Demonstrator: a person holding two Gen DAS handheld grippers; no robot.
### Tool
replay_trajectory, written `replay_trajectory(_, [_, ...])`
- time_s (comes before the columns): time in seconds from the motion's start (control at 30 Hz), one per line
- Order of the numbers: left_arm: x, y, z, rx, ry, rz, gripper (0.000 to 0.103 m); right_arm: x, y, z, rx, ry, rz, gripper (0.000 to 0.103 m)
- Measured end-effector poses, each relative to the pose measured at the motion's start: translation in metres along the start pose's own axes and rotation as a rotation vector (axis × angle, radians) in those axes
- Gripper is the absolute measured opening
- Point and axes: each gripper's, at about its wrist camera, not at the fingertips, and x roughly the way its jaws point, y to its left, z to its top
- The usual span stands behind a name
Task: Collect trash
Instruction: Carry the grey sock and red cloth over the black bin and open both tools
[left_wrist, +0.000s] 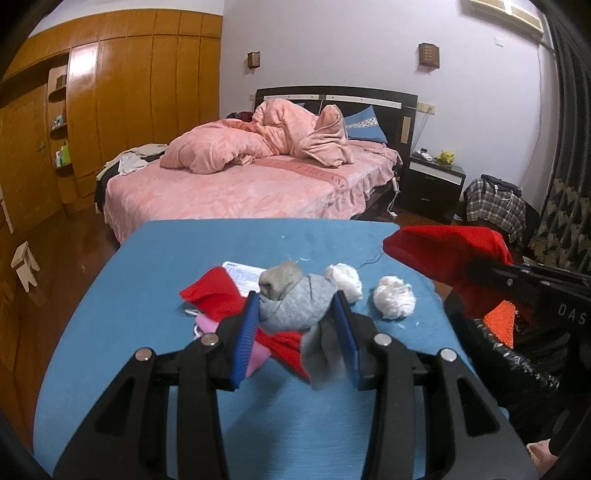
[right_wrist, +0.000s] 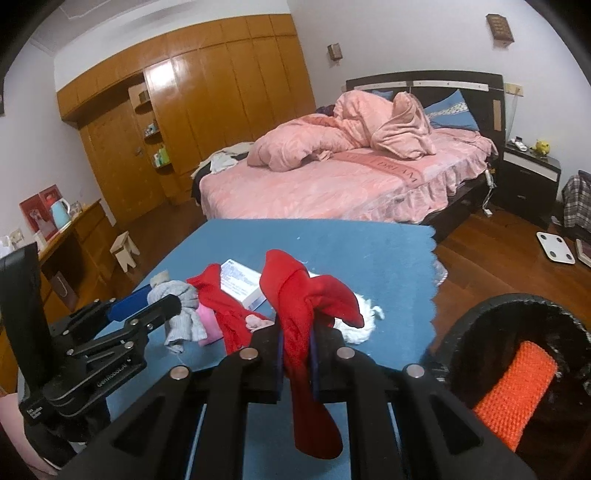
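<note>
**A:** What step is this?

**B:** I think it is the carry step. The blue tabletop (left_wrist: 155, 295) has a mess on it, and a black bin (right_wrist: 476, 314) stands just off its right edge. Something orange (right_wrist: 517, 387) is in the bin already.

**A:** What do the claws hold?

**B:** The right claw (right_wrist: 297, 345) is squeezed tight on a red cloth (right_wrist: 306, 295). The cloth is up off the tabletop, close to the bin. The left claw (left_wrist: 297, 314) is closed around a gray sock (left_wrist: 291, 299), with the sock bunched between its blue pads (left_wrist: 245, 332).

**A:** What is left on the tabletop?

**B:** Another red cloth (left_wrist: 214, 291), a white box (right_wrist: 243, 284), something pink (left_wrist: 255, 358) and two white fluff balls (left_wrist: 393, 302). They all lie near each other in the middle.

**A:** What comes next?

**B:** I guess the right claw needs to go over the bin mouth and open so the red cloth drops in. It hangs long, so it should be well over the hole first, or it may catch on the rim. Then the gray sock can go the same way.
</note>
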Motion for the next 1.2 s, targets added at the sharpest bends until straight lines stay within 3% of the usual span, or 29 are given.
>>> replay_trajectory(0.4, [-0.015,-0.043,0.014,0.034,-0.044,-0.086,0.039,-0.05,-0.034,0.004,0.038,-0.064,-0.089,0.011])
replay_trajectory(0.87, [-0.015,-0.136,0.022,0.115,-0.061,-0.272,0.039,-0.11,-0.102,-0.021,0.124,-0.08,-0.272,0.011])
replay_trajectory(1.2, [-0.006,-0.196,0.016,0.184,-0.053,-0.371,0.039,-0.137,-0.146,-0.041,0.176,-0.084,-0.356,0.011])
